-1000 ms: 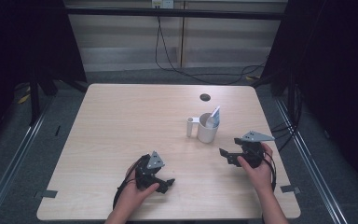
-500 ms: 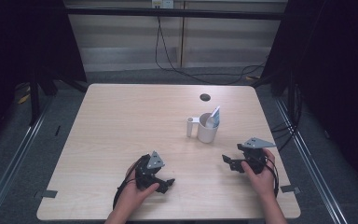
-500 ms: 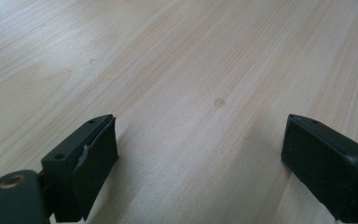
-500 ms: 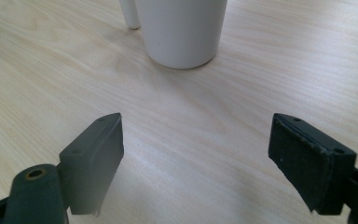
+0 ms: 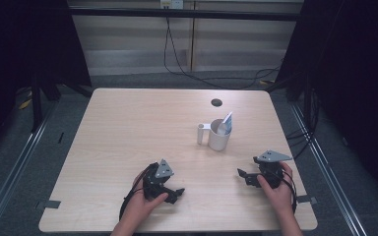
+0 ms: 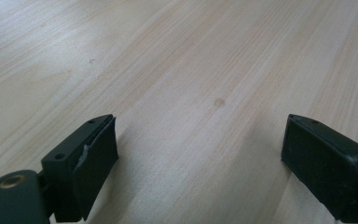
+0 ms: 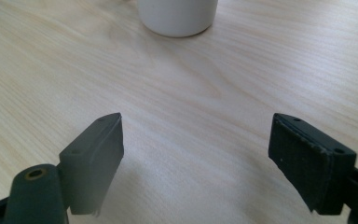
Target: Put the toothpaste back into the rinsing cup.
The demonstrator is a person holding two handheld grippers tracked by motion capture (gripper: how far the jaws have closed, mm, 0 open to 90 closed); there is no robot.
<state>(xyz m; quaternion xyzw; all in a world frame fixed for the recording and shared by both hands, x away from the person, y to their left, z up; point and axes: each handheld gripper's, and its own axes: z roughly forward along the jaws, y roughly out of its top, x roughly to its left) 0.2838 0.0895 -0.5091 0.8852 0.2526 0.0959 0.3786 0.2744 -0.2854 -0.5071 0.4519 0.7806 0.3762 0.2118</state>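
Two black hand-held grippers sit low over the pale wood-grain desk [image 5: 128, 128] near its front edge. The left gripper [image 5: 173, 194] has its jaws released, spread wide over bare boards. The right gripper [image 5: 243, 176] is likewise released, gripping nothing, close to the desk's right edge. Ahead of it, apart, stands the white cylindrical mug [image 5: 219, 136], smooth and glossy, its handle turned left, with a pale blue packet [image 5: 226, 123] leaning inside; its rounded base shows in the right gripper view [image 7: 177, 16]. Wide open desk lies left and behind. A small dark round hole [image 5: 216, 102] sits near the far edge.
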